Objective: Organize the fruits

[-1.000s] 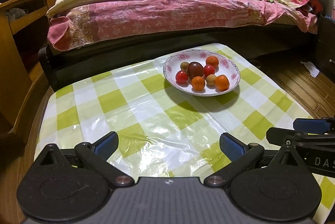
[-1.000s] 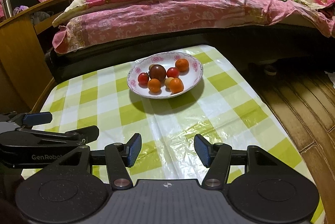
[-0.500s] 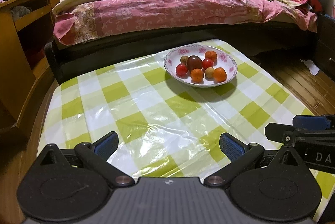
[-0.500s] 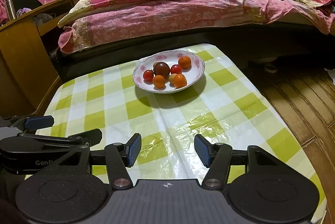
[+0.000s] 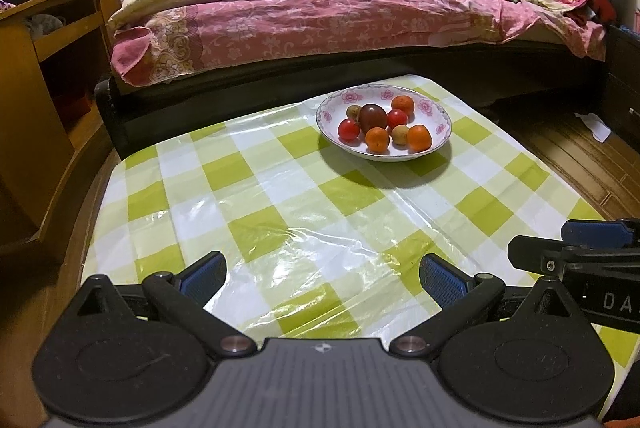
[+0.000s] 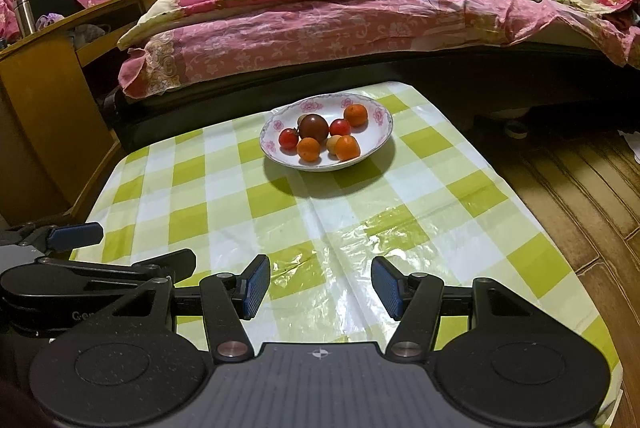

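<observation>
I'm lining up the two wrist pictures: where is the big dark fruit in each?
Left wrist: dark fruit right of centre, upper half, in the bowl.
Right wrist: dark fruit near centre, upper half.
Shared landmark: the flowered bowl on the checked tablecloth.

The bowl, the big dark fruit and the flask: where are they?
Bowl (image 5: 434, 114): left wrist view, flowered far rim.
Dark fruit (image 6: 314, 126): right wrist view, its middle.
Flask (image 6: 23, 14): right wrist view, its metal body.
</observation>
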`<state>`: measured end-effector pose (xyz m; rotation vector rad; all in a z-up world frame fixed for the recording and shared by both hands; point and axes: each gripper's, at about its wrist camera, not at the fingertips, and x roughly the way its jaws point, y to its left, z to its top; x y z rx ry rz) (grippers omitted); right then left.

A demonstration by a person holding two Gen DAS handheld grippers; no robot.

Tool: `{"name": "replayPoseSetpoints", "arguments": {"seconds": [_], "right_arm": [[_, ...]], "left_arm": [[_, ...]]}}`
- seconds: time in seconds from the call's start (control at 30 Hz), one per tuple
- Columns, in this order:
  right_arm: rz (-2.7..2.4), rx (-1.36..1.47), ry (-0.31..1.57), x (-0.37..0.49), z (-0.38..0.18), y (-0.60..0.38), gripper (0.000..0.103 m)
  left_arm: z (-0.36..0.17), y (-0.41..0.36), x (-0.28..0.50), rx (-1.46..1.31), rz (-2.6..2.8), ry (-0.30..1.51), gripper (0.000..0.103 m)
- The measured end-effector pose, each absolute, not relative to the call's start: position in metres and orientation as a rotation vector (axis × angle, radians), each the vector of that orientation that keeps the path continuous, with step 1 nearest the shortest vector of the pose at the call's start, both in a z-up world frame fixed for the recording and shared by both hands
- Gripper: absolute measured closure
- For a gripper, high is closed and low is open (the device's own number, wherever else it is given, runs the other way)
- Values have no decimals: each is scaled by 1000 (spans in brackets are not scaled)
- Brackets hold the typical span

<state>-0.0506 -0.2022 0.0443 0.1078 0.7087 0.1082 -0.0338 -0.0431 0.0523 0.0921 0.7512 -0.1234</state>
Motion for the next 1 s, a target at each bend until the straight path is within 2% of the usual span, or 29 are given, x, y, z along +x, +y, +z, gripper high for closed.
{"name": "replayPoseSetpoints", "arguments": {"seconds": [1.0], "right_arm": [[113, 103, 700, -67, 47, -195, 49]], "left_arm": [[57, -38, -49, 109, -105, 730, 0]]}}
